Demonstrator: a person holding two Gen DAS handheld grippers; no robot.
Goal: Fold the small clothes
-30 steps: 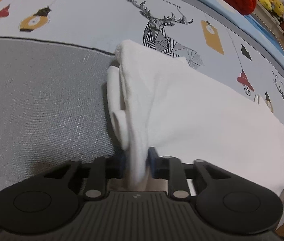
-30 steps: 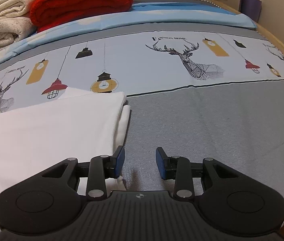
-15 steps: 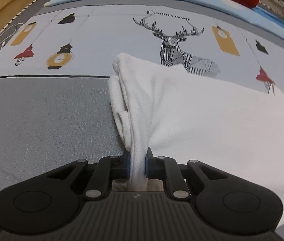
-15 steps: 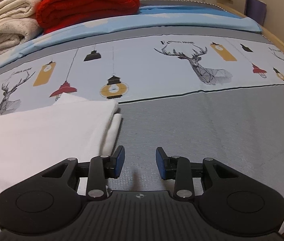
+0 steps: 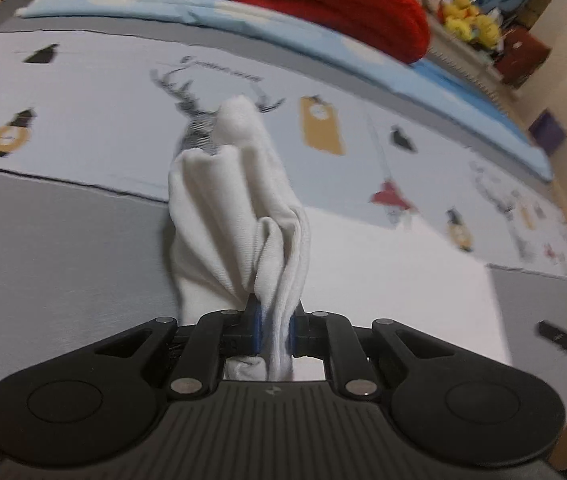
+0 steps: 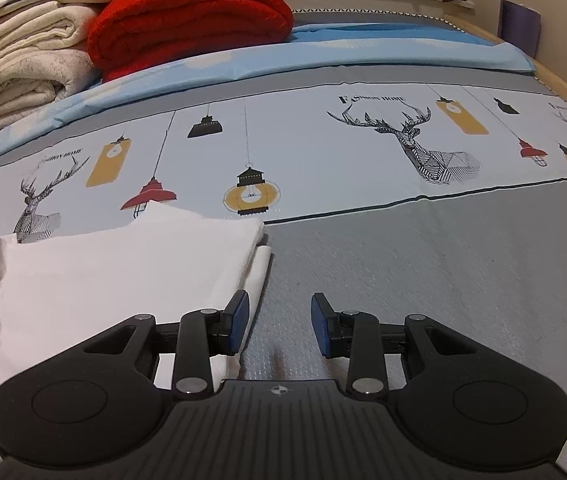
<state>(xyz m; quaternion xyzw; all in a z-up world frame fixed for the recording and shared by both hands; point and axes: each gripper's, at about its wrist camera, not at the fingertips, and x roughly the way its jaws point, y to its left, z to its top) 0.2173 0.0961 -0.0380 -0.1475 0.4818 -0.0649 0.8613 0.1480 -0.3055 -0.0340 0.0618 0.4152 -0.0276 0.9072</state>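
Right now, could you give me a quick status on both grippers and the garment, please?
Left hand-held gripper shut on white garment, edge bunched up off the bed. Right hand-held gripper open, empty, beside garment's other edge. Nothing in the way.

White garment (image 5: pixel 239 216): soft matt knit cloth, fine ribbed weave visible in the bunched folds. Bed cover (image 6: pixel 443 264): grey matt woven fabric with herringbone texture; printed band at 12 o'clock smoother. Red blanket (image 6: pixel 187 20): thick nubbly fleece. Cream blankets (image 6: pixel 23 68): plush. Left gripper (image 5: pixel 274 334) and right gripper (image 6: pixel 279 326): matt black plastic, ribbed housing, shiny metal pins, blue rubbery pads.
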